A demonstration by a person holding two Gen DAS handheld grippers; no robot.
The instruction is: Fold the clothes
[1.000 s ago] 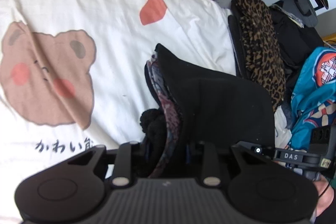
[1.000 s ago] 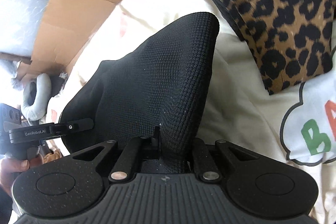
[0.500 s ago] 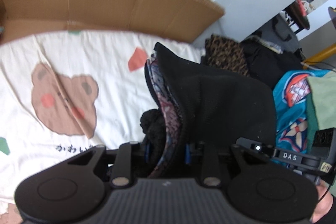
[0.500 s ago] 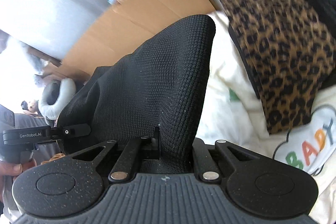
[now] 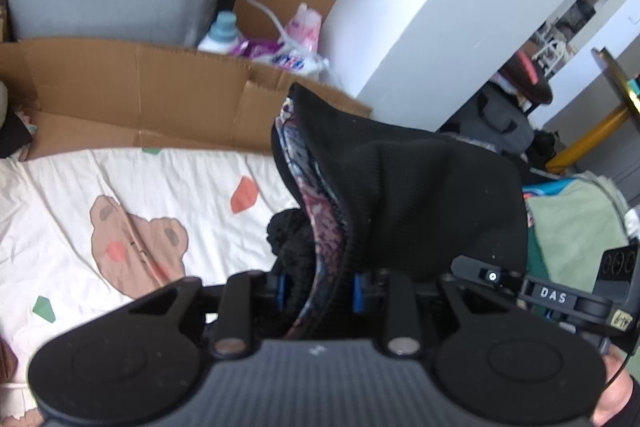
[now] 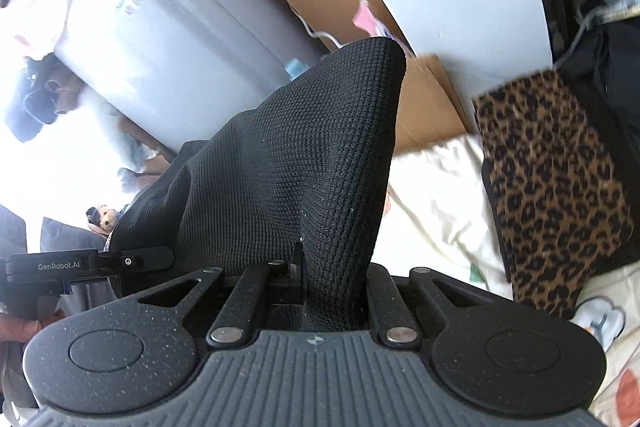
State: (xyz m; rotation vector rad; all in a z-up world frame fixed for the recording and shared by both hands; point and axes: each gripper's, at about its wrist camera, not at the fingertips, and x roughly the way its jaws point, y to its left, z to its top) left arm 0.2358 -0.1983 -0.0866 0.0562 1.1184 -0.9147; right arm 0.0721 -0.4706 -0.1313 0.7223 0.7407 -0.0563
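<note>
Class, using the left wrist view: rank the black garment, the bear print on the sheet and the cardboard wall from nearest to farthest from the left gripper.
1. Black garment, clamped in the left gripper.
2. Bear print, on the sheet, to the left.
3. Cardboard wall, behind the sheet.

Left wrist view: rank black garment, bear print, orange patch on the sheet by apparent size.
1. black garment, clearly largest, though it sits nearest the camera, which inflates it
2. bear print
3. orange patch, clearly smallest

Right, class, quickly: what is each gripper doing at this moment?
Left gripper: shut on the black knit garment.
Right gripper: shut on the same black knit garment.
</note>
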